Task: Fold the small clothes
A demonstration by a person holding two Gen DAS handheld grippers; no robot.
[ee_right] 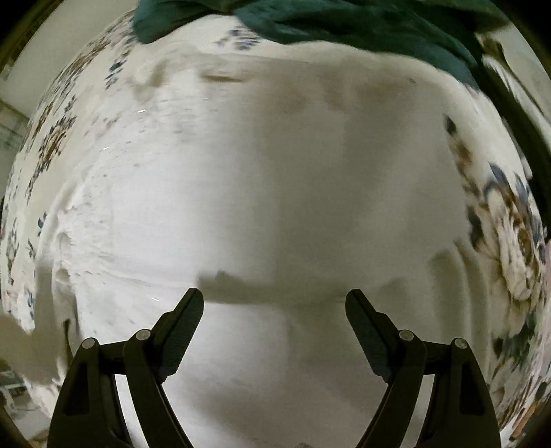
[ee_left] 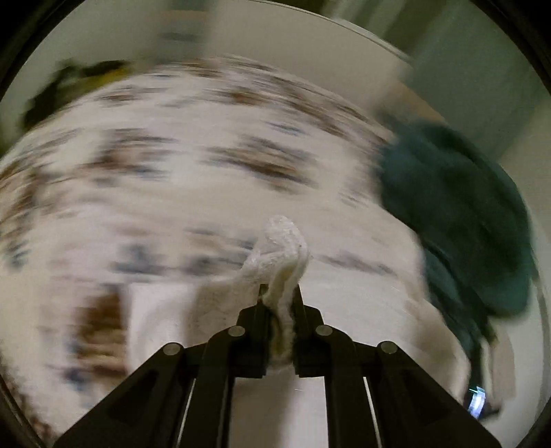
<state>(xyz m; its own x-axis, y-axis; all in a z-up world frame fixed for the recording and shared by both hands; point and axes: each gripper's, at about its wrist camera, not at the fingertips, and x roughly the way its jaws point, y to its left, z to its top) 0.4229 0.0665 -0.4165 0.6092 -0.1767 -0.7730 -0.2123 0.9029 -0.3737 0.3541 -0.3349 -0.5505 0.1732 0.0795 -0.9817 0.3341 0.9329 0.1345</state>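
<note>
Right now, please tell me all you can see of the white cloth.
The white cloth looks soft and knitted, with a textured edge. The left gripper is shut on a bunched fold of it. The rest lies spread on the floral sheet, below the open right gripper. A green garment lies at its far edge.

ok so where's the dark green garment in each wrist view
Left wrist: the dark green fabric garment is bunched at the right edge, right of the closed left gripper pinching white cloth.
Right wrist: it runs along the top edge, beyond the open right gripper.
Shared landmark: the floral-print sheet.
</note>
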